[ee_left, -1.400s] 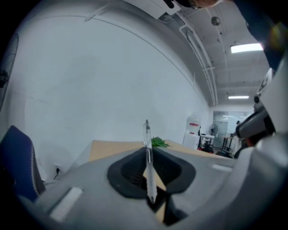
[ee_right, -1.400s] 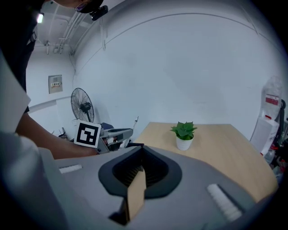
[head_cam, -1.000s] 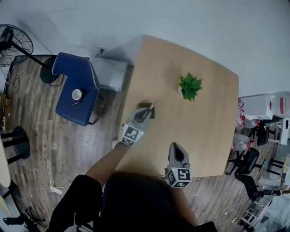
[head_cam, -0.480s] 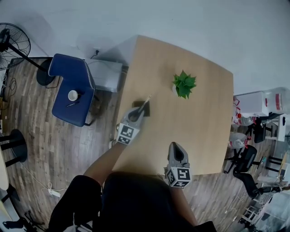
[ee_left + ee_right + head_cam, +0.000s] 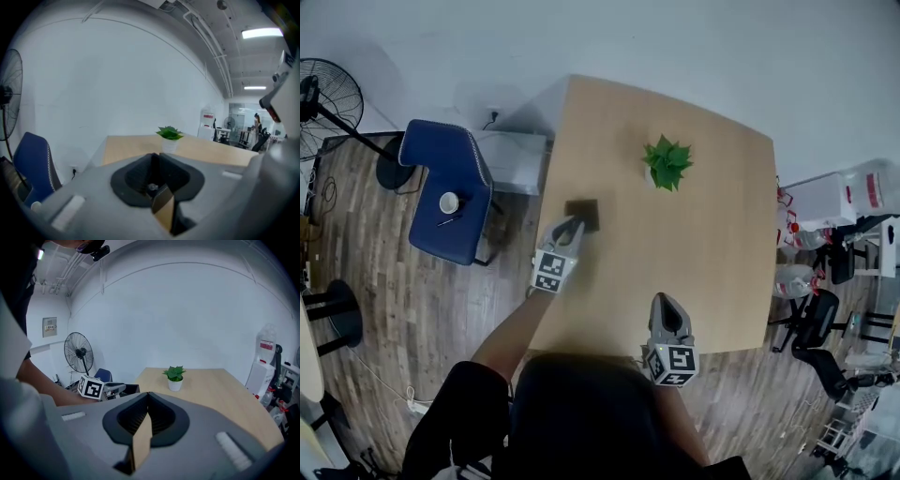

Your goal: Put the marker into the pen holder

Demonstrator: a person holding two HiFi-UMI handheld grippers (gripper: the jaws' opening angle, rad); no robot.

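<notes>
The left tongs [image 5: 573, 225] stand only a narrow slit apart and have just been opening. Their tips hang at the near edge of the pen holder [image 5: 583, 212]; whether they touch it I cannot tell. In the left gripper view a small grey round thing [image 5: 151, 188] sits low in the slit between the pads. It may be the marker's end, but it is too small to be sure. The marker itself shows plainly in no view: nothing sticks out past the left tips, and the head view does not see into the dark holder.

The right tongs [image 5: 665, 302] are closed together with nothing between them. They hang well apart from the pen holder, on the near side and to its right, over the near edge of the table [image 5: 712, 281].

The pen holder is a small dark box standing close to the table's left edge. Beyond it and to its right stands a potted plant [image 5: 667, 161] in a white pot. On the floor to the left of the holder is a blue chair [image 5: 445, 187] with a white cup [image 5: 449, 202] on its seat, and farther left a standing fan [image 5: 328, 98].
</notes>
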